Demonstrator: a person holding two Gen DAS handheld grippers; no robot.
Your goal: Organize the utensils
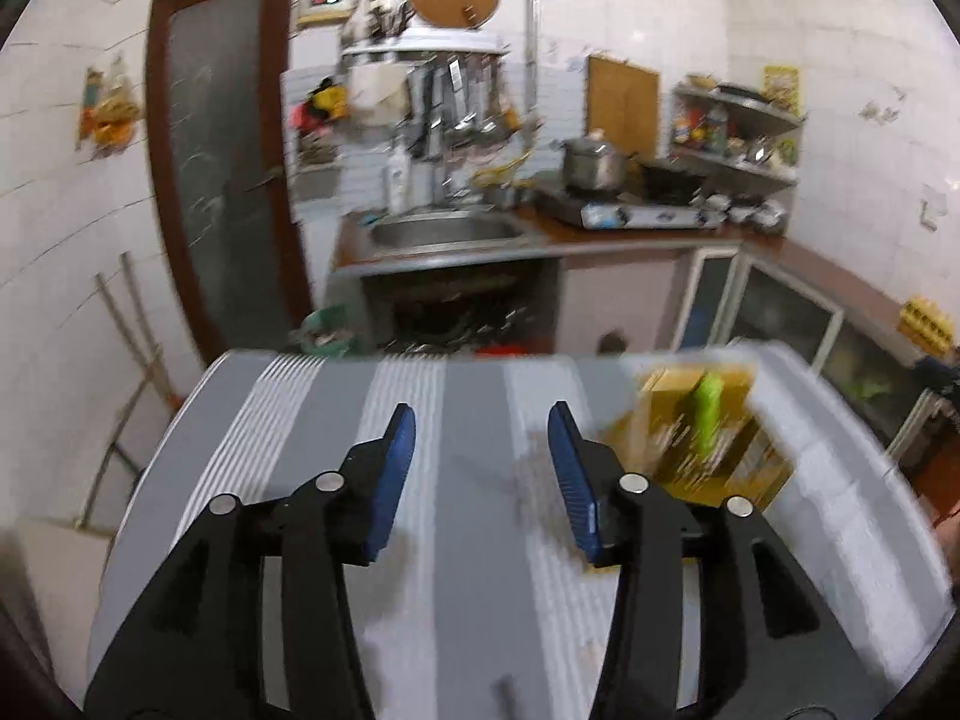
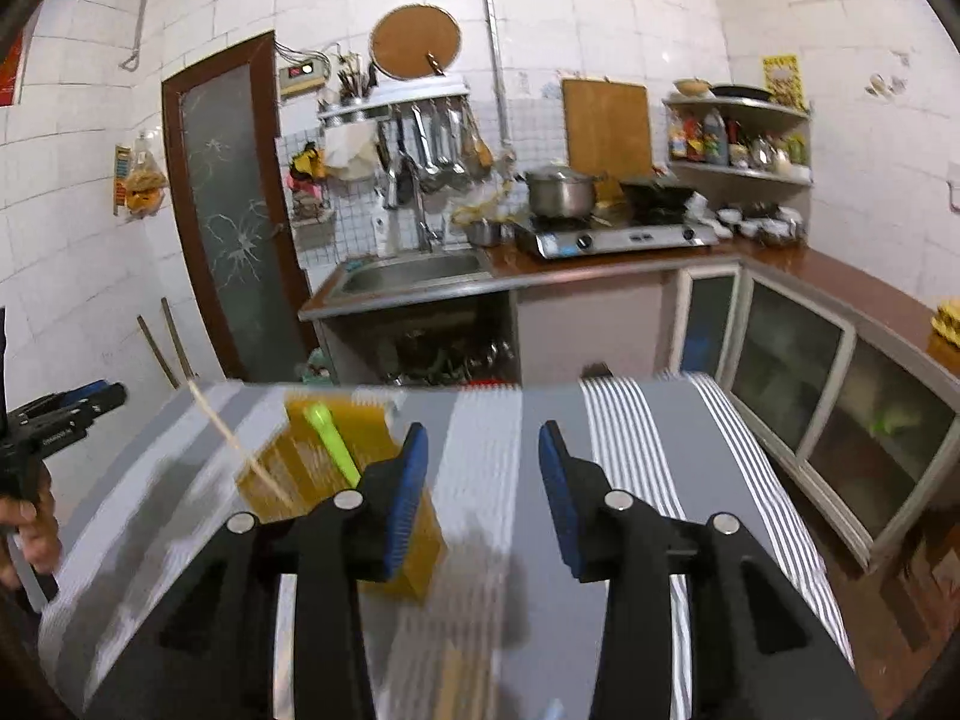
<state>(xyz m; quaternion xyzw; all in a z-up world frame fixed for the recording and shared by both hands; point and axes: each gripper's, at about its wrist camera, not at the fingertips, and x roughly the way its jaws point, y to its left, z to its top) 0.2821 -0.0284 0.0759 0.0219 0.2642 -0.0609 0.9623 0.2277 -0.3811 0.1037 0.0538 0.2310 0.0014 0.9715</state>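
A blurred yellow utensil holder [image 2: 336,468] holds a green-handled utensil [image 2: 330,438], upright.

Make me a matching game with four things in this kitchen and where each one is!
Things:
1. pot
2. yellow holder
3. round board
4. bottles

Places:
A. on the striped table
B. on the corner shelf
C. on the stove
D. high on the wall above the sink

Pairs: 1-C, 2-A, 3-D, 4-B
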